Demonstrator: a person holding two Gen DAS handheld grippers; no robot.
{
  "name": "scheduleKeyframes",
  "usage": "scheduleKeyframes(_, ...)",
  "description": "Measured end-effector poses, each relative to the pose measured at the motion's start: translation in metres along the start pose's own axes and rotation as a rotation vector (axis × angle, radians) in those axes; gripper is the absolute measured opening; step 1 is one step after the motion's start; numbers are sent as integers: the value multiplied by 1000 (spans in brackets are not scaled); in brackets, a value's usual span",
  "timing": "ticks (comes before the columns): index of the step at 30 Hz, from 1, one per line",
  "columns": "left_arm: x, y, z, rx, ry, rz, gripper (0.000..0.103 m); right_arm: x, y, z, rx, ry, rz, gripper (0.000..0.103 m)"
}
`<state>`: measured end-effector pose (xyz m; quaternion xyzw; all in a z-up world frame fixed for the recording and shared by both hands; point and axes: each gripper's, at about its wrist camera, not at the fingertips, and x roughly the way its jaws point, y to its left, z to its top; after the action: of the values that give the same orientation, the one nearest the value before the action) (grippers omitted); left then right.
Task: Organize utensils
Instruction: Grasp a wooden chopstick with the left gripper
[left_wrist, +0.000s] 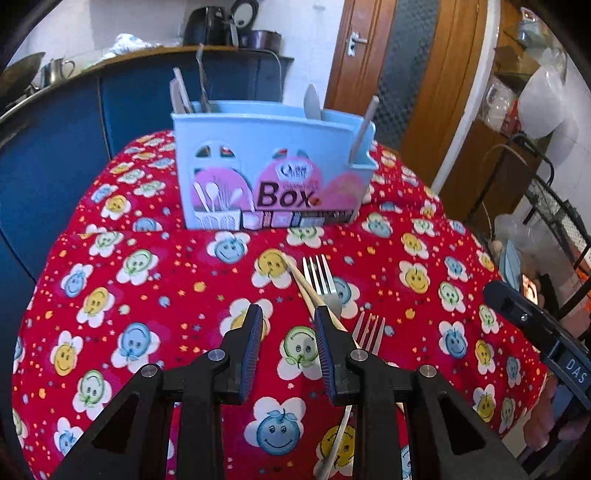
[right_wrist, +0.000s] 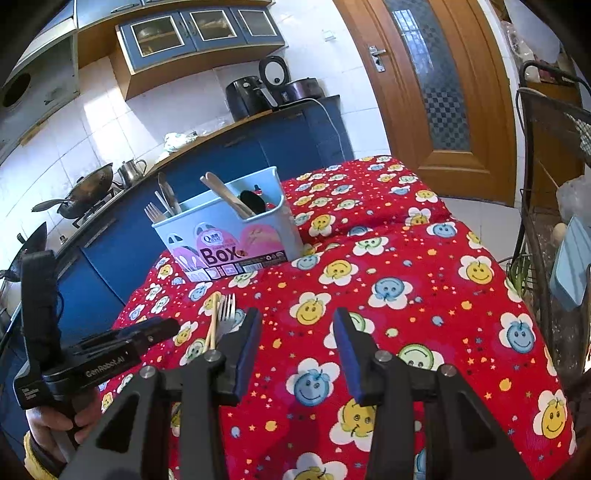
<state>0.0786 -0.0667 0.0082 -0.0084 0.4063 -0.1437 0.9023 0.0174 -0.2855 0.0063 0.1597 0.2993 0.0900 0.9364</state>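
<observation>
Most utensils already stand in my box (left_wrist: 269, 162) (both grippers gape empty), while chopsticks (left_wrist: 301, 282) and two forks (left_wrist: 319, 275) remain on the cloth (left_wrist: 147, 295).

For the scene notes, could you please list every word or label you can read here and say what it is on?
"Box": on the front of the blue utensil holder.
"DAS": on the right hand-held gripper, cut off at the frame edge.
"GenRobot.AI": on the left hand-held gripper.
Logo above "Box", and the small print along the holder's bottom edge: too blurred to read.
Small white label on the left hand-held gripper: too small to read.
</observation>
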Motion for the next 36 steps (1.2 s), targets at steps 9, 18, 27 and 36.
scheduleKeyframes(9, 18, -11, -1, 24, 77, 7, 29, 1, -7, -2, 15, 3, 2, 44)
scheduleKeyframes(18, 23, -16, 0, 42, 109, 27, 29, 0, -12, -3, 25, 0, 7, 44)
scheduleKeyframes(27, 28, -18, 2, 32, 168, 18, 31, -3, -17, -3, 34, -11, 9, 44)
scheduleKeyframes(36, 32, -14, 7, 75, 242, 52, 28, -6, -20, -3, 42, -22, 18, 44)
